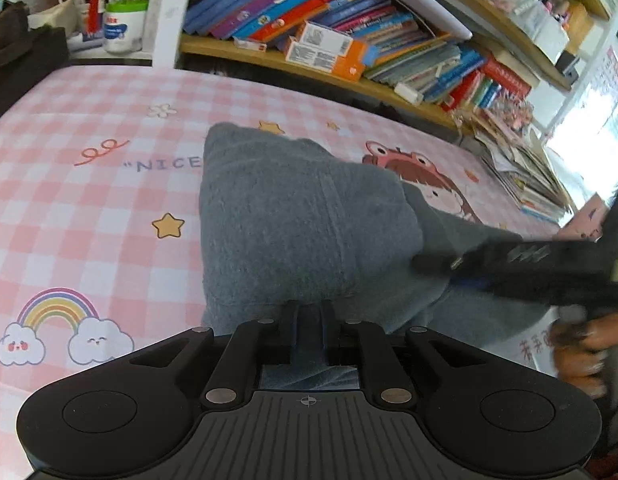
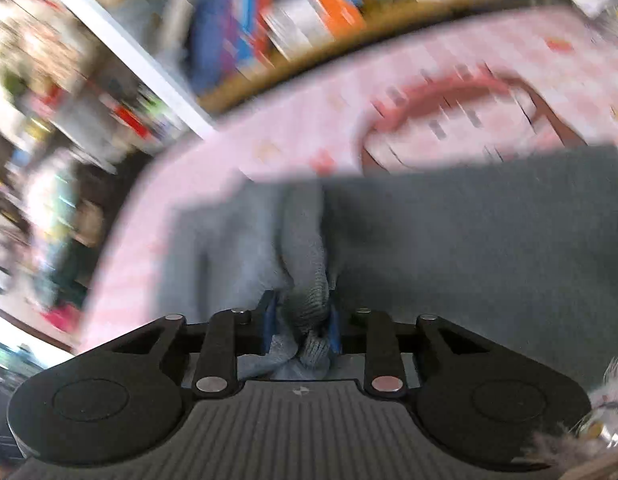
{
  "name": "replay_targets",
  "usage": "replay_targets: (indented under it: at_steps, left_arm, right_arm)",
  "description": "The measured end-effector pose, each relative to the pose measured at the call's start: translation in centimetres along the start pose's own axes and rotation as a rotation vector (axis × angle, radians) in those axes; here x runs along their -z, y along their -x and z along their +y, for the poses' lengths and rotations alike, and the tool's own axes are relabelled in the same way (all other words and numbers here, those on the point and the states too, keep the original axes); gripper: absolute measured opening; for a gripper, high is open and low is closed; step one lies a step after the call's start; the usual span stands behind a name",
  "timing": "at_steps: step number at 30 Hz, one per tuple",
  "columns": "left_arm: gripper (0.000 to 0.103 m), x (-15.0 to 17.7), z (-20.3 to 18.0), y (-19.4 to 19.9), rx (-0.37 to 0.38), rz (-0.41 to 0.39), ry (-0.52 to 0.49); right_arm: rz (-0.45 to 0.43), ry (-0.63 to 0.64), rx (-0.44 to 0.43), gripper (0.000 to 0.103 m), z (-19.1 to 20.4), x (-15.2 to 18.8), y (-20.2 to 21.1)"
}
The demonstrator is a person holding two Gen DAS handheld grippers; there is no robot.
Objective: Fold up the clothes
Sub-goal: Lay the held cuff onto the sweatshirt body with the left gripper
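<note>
Both jaws nearly closed, left gripper (image 1: 309, 312) pinching grey garment (image 1: 301, 220) edge, right gripper (image 2: 301, 320) clamping bunched fold (blurred).

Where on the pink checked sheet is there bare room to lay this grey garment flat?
The bare sheet left of the grey garment, between the "NICE" print and the rainbow print, is free. A narrower strip lies between the garment and the bookshelf. It is crowded on the right, where the right gripper and a hand work.
</note>
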State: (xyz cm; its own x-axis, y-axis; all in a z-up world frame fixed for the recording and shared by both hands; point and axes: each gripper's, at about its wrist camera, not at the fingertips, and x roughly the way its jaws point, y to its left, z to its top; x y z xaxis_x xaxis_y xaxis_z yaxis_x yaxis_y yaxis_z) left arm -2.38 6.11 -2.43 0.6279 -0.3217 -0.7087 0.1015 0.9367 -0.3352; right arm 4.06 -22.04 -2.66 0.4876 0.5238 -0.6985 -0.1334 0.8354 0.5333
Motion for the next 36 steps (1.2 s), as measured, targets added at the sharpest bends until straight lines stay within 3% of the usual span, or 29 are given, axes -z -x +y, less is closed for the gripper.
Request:
replay_targets:
  at_steps: [2,6,9,12,15,19,22,27,29,33,36]
  left_arm:
    - [0.012,-0.2,-0.1,0.9,-0.001,-0.016,-0.006]
    - [0.013,-0.4,-0.1,3.3,-0.017,-0.099,-0.019]
    - [0.013,-0.5,0.7,3.8,-0.026,-0.116,0.001]
    - [0.012,-0.3,1.2,3.4,-0.037,-0.090,0.013]
    - [0.012,-0.1,1.5,2.8,-0.042,-0.058,0.004]
    - [0.012,0.1,1.8,2.3,-0.027,-0.028,-0.005]
    - [0.013,0.1,1.7,2.3,-0.024,-0.028,-0.027]
    - [0.022,-0.3,1.3,3.3,-0.014,-0.092,-0.064]
    - [0.030,-0.7,1.1,3.8,-0.008,-0.126,-0.081]
    - [0.035,-1.0,0.5,4.0,0.001,-0.145,-0.133]
    - [0.059,-0.9,-0.5,4.1,-0.038,-0.153,-0.224]
  right_arm:
    - [0.009,-0.015,0.007,0.038,-0.4,0.1,-0.1]
    - [-0.104,0.041,0.012,0.041,0.4,-0.4,2.5]
    - [-0.210,0.203,0.037,0.039,2.2,-0.4,3.8]
    - [-0.270,0.430,0.078,0.026,4.2,0.8,4.0]
    - [-0.223,0.498,0.096,0.016,4.6,1.3,2.5]
    - [-0.101,0.473,0.156,0.015,3.4,1.6,0.0]
    - [-0.098,0.438,0.153,0.015,3.1,1.5,-0.1]
    - [-0.135,0.428,0.155,0.020,4.1,1.6,1.0]
    - [-0.156,0.427,0.152,0.026,4.5,1.8,1.7]
    - [-0.188,0.417,0.164,0.035,5.1,2.3,3.1]
    - [-0.205,0.398,0.190,0.045,5.2,2.8,3.8]
